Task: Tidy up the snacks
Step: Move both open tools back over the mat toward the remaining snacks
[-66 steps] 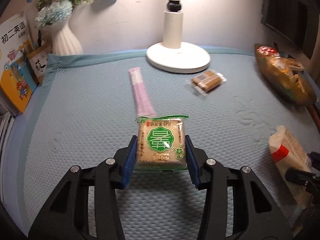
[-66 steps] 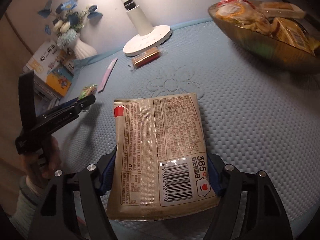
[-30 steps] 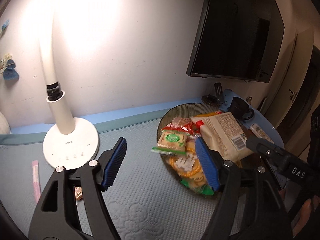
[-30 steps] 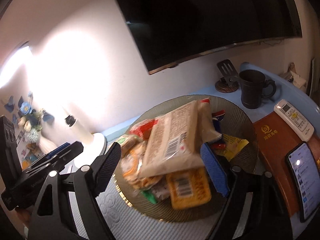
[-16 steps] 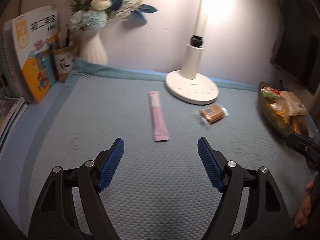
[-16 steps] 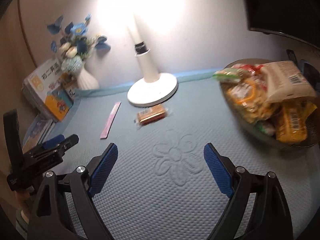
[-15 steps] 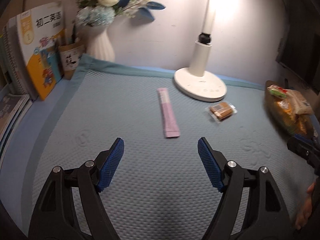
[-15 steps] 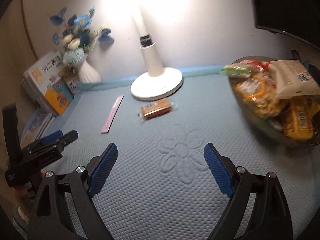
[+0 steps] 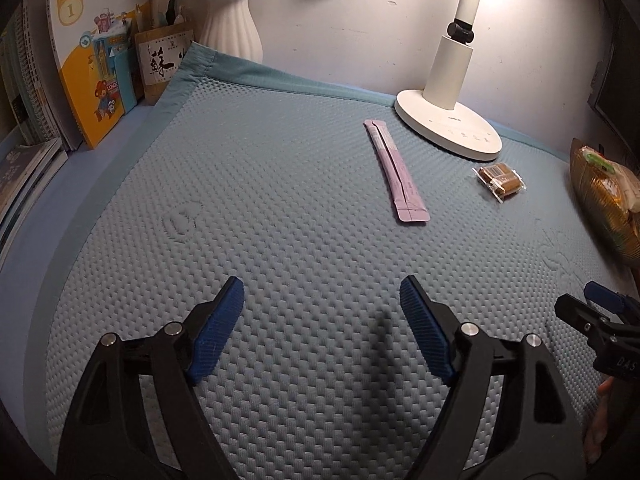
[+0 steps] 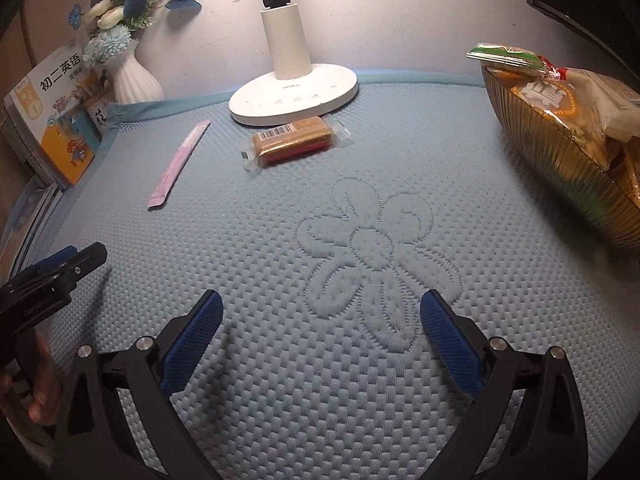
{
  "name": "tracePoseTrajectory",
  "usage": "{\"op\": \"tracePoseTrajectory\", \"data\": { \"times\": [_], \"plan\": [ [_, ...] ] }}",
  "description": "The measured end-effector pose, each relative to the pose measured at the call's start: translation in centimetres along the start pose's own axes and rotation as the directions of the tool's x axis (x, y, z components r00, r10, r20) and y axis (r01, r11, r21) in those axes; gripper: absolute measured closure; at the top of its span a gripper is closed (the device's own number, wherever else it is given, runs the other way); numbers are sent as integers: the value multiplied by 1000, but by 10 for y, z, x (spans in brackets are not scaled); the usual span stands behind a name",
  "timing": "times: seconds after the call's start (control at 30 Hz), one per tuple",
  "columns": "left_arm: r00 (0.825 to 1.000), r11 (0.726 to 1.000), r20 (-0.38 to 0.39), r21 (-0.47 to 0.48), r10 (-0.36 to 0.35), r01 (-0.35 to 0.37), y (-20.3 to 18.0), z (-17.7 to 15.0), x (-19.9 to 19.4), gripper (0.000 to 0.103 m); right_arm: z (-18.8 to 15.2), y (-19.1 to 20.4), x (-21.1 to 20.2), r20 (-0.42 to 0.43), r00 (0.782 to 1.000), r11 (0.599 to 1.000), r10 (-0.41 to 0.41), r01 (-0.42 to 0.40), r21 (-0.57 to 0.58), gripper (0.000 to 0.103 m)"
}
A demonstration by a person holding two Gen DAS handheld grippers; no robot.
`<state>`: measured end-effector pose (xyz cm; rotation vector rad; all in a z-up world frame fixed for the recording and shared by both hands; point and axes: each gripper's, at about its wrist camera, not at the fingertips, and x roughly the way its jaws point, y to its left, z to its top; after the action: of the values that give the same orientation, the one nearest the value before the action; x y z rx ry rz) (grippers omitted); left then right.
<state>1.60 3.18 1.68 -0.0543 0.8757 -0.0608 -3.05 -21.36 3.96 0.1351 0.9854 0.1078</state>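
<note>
Hovering low over the bench, the left claw (image 9: 322, 322) and right claw (image 10: 322, 338) both gape wide, holding nothing, likely lined up for a pickup. Two snacks lie loose by the lamp (image 10: 294, 92): one pink stick (image 9: 394, 172), one wafer pack (image 10: 294, 140). One heaped bowl (image 10: 560, 148) sits far right.

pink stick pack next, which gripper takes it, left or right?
Left, probably. The pink stick pack lies almost straight ahead of the open left gripper, lengthwise to it. From the open right gripper it sits far off to the left, with the brown bar closer to that gripper's line.
</note>
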Motion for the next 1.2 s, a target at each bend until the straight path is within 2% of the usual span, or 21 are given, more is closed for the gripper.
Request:
{"op": "tracePoseTrajectory", "data": {
  "times": [0.13,0.43,0.73,0.8,0.87,0.93,1.0,1.07,1.1,1.2],
  "plan": [
    [1000,1000,10,20,17,-17,-5,-1,-2,17,-1,6,3,-9,999,999,-34,34,-25,5],
    [1000,1000,14,22,15,-16,-3,-1,-2,17,-1,8,3,-14,999,998,-48,48,-31,5],
    [998,998,0,27,59,-59,-8,-1,0,17,0,10,6,-39,998,997,-53,51,-49,5],
    [997,997,-15,30,74,-73,-9,1,0,17,1,11,8,-60,997,997,-58,54,-62,5],
    [993,995,-81,62,83,-78,-14,6,0,18,2,12,9,-97,994,995,-58,49,-88,5],
    [987,990,-134,123,93,-76,-23,16,-4,18,9,11,10,-171,984,995,-45,29,-92,5],
    [992,986,-103,155,71,-54,-29,33,-17,18,25,1,7,-204,978,999,30,-27,17,6],
    [999,991,-50,133,6,0,-31,54,-24,18,44,-8,0,-151,975,979,166,-144,142,7],
    [999,993,-38,114,-29,33,-31,63,-21,18,55,-9,-2,-115,978,972,176,-154,178,7],
    [995,994,-31,55,-91,93,-33,83,12,24,81,5,9,-38,997,988,69,-63,142,7]
  ]
}}
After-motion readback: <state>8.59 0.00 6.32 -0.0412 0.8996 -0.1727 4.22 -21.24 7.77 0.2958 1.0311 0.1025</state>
